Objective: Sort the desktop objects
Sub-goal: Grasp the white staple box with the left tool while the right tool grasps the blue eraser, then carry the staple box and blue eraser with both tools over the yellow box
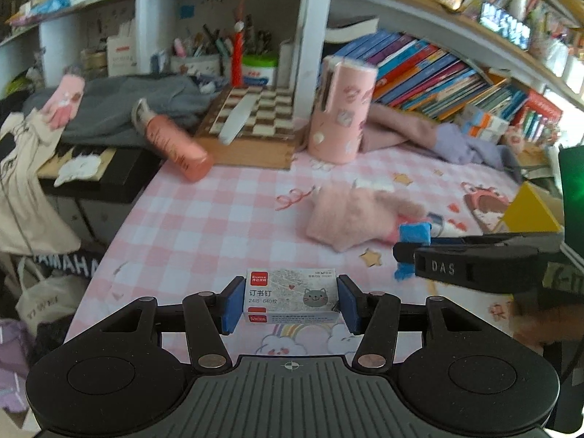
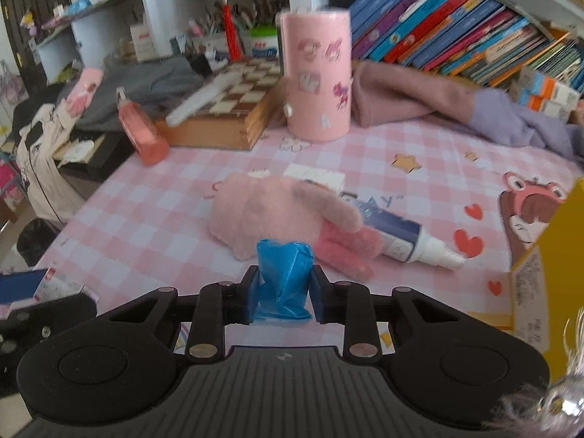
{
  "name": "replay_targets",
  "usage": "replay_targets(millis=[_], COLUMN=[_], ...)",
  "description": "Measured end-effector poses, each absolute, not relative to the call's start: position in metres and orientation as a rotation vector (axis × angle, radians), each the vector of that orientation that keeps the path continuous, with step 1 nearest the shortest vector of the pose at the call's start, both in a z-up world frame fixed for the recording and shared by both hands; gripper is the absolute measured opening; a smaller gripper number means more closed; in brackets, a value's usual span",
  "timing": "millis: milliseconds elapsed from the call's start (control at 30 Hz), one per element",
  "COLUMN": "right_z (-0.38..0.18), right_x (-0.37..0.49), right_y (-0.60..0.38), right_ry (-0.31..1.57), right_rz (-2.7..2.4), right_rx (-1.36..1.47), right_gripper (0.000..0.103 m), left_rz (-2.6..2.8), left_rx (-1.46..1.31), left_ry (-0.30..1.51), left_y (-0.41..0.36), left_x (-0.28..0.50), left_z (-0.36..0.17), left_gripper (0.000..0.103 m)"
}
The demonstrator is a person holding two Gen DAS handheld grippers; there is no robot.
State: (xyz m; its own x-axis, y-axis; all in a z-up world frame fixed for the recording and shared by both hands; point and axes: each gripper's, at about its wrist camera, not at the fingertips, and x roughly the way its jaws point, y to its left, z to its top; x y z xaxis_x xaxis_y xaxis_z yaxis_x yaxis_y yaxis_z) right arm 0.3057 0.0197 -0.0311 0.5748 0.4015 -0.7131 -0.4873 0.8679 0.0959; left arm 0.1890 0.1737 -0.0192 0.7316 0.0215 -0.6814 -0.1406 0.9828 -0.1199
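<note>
- 1 staple box (image 1: 291,295), clamped in left gripper (image 1: 291,301), above table's near edge.
- 1 blue bag roll (image 2: 284,279), squeezed by right gripper (image 2: 284,294), pads closed on it.
- 1 spray bottle (image 2: 401,241) mid-table, partly hidden under pink plush (image 2: 281,215).
- 1 yellow box (image 2: 547,255), cut off at right edge.

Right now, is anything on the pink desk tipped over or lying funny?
Yes. The pink bottle lies tipped on its side at the desk's far left edge, leaning against the chessboard box. A white spray bottle lies flat, half under the fluffy pink toy.
</note>
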Motion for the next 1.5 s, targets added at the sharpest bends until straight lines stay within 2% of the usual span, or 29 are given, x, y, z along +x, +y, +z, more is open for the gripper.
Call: replay_targets(millis=[433,867,1500], right_z=[0.006,0.022,0.016], right_x=[0.236,0.161,0.068], right_y=[-0.01,-0.038,-0.073], right_ry=[0.695,0.746,0.764], right_rz=[0.447,0.406,0.288], right_rx=[-0.129,-0.022,0.043], right_gripper=[0.026,0.025,0.025], left_rz=[-0.013,-0.112,-0.26], left_rx=[-0.171,-0.251,-0.17], left_ry=[0.693,0.685,0.722], left_y=[0.167,0.166,0.133], left_x=[0.147,0.089,0.035], left_z=[0.005,0.023,0.017], left_gripper=[0.053,0.053,0.053])
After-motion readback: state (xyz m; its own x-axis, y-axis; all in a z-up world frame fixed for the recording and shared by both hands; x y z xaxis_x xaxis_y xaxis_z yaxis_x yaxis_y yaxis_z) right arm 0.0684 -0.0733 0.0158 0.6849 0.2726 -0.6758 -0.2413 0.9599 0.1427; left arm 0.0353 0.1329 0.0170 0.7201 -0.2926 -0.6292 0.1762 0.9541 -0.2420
